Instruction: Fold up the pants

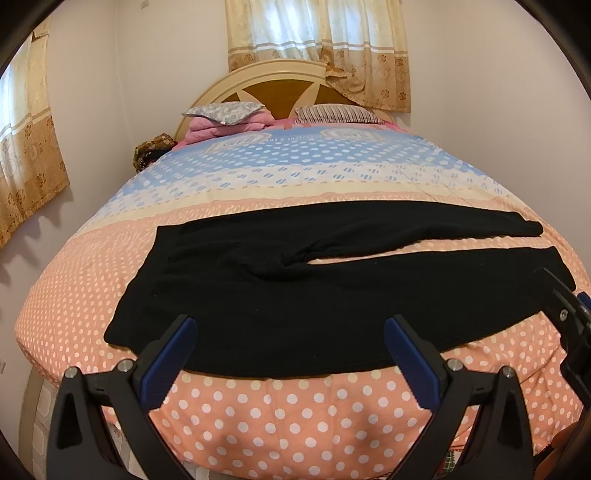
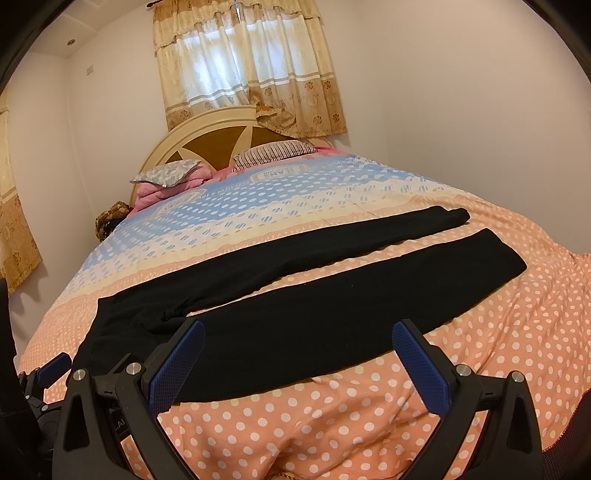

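Note:
Black pants [image 1: 295, 288] lie flat across the near end of the bed, waist to the left and both legs stretched to the right with a narrow gap between them. My left gripper [image 1: 290, 325] hovers open over the near edge of the hip part, holding nothing. In the right wrist view the pants [image 2: 295, 314] run from lower left to upper right. My right gripper [image 2: 298, 328] stands open above the near leg, holding nothing. Each gripper shows at the edge of the other's view: the right gripper [image 1: 572, 314] by the leg ends, the left gripper [image 2: 55, 365] by the waist.
The bed has a polka-dot cover [image 1: 295, 417], orange near me and blue farther back. Pillows [image 1: 225, 112] and a pink blanket [image 1: 207, 131] lie by the headboard [image 1: 280, 77]. Curtains [image 1: 317, 33] hang behind. A brown bundle [image 1: 151, 149] sits at the far left corner. Walls flank the bed.

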`<state>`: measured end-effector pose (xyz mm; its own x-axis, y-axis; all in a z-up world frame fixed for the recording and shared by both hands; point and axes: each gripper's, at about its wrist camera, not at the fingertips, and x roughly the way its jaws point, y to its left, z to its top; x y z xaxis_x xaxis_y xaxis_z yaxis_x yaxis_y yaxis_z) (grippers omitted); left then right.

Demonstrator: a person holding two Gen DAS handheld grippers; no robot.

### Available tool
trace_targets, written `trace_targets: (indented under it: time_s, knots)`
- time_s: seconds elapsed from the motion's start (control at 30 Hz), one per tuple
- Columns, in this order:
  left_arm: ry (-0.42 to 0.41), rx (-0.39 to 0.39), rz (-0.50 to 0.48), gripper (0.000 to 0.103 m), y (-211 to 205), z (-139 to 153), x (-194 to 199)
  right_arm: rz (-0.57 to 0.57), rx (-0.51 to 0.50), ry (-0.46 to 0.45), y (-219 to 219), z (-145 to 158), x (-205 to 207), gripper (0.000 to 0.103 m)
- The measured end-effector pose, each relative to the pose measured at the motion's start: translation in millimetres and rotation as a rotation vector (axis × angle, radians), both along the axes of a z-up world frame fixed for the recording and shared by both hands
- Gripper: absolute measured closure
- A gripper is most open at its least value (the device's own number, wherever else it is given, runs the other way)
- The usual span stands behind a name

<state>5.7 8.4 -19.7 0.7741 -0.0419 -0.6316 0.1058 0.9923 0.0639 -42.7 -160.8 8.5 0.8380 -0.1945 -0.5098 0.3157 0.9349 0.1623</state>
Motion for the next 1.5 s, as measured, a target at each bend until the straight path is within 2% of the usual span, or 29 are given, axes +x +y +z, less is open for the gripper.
trace_targets:
  time_s: [1.3, 1.5]
  knots:
    - [0.031, 0.000, 0.003, 0.000, 1, -5, 4, 0.005, 0.018, 0.026, 1, -6, 4, 0.001]
    - [0.016, 0.042, 0.036, 0.000, 22, -4, 23, 0.012, 0.028, 0.029, 0, -10, 10, 0.001]
